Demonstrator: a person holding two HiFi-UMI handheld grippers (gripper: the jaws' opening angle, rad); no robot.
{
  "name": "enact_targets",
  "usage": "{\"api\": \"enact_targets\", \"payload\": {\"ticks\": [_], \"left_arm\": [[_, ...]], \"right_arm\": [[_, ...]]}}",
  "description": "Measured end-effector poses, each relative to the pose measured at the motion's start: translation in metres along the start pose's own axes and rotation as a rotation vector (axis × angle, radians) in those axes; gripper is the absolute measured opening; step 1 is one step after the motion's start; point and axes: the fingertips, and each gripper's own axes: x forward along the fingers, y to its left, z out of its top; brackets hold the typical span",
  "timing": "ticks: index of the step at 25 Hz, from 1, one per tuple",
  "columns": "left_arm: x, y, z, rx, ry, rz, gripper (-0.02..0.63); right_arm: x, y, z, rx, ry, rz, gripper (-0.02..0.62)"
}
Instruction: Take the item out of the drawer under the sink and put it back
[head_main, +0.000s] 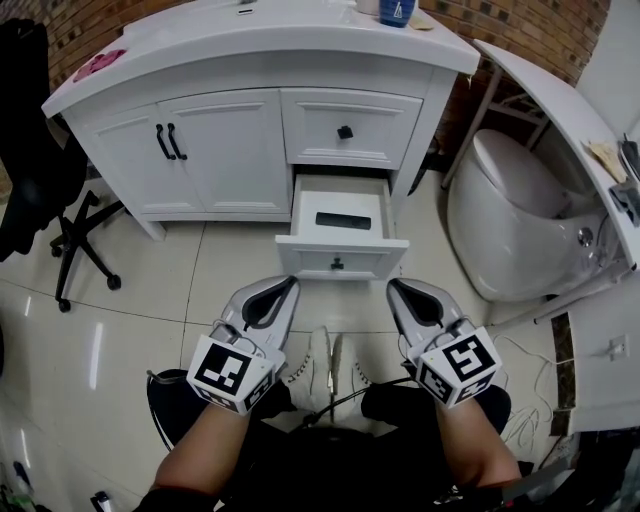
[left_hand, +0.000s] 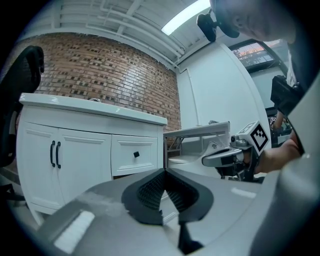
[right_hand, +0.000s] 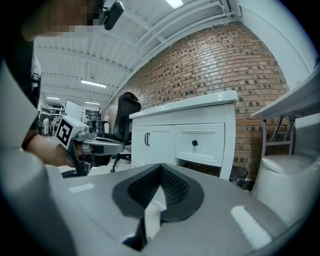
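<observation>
The white vanity's lower drawer (head_main: 341, 258) stands pulled out, and a flat black item (head_main: 343, 220) lies inside it. Both grippers hover low over the floor just in front of the drawer, pointing at it. My left gripper (head_main: 292, 282) is shut with nothing between its jaws; the left gripper view has its tips (left_hand: 164, 171) meeting. My right gripper (head_main: 393, 285) is likewise shut and empty, its tips (right_hand: 161, 166) closed in the right gripper view. Neither touches the drawer. The upper drawer (head_main: 347, 127) with its black knob stays closed.
A white toilet (head_main: 520, 215) stands right of the vanity under a white shelf (head_main: 560, 110). A black office chair (head_main: 45, 170) stands at the left. The cabinet doors (head_main: 190, 150) are closed. A blue cup (head_main: 397, 10) sits on the counter. Cables (head_main: 525, 400) lie on the tile floor.
</observation>
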Motion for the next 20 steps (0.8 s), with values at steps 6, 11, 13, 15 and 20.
{"api": "enact_targets", "payload": {"ticks": [6,11,13,15,20], "left_arm": [[-0.019,-0.015,0.01,-0.003,-0.02,-0.007,0.005],[-0.035,-0.027,0.008,-0.014,-0.02,-0.012,0.006],[-0.041,-0.031,0.005,-0.014,-0.018,-0.011,0.005],[-0.043,-0.034,0.005,-0.01,-0.021,-0.012,0.005],[-0.047,-0.038,0.007,-0.003,-0.025,-0.013,0.005]], "right_arm": [[-0.027,0.02,0.006,0.009,-0.018,-0.008,0.006],[-0.047,0.034,0.002,0.017,-0.018,-0.022,0.006],[-0.052,0.038,0.002,0.019,-0.021,-0.022,0.006],[-0.055,0.04,0.004,0.017,-0.029,-0.025,0.006],[-0.062,0.045,0.003,0.025,-0.036,-0.028,0.006]]}}
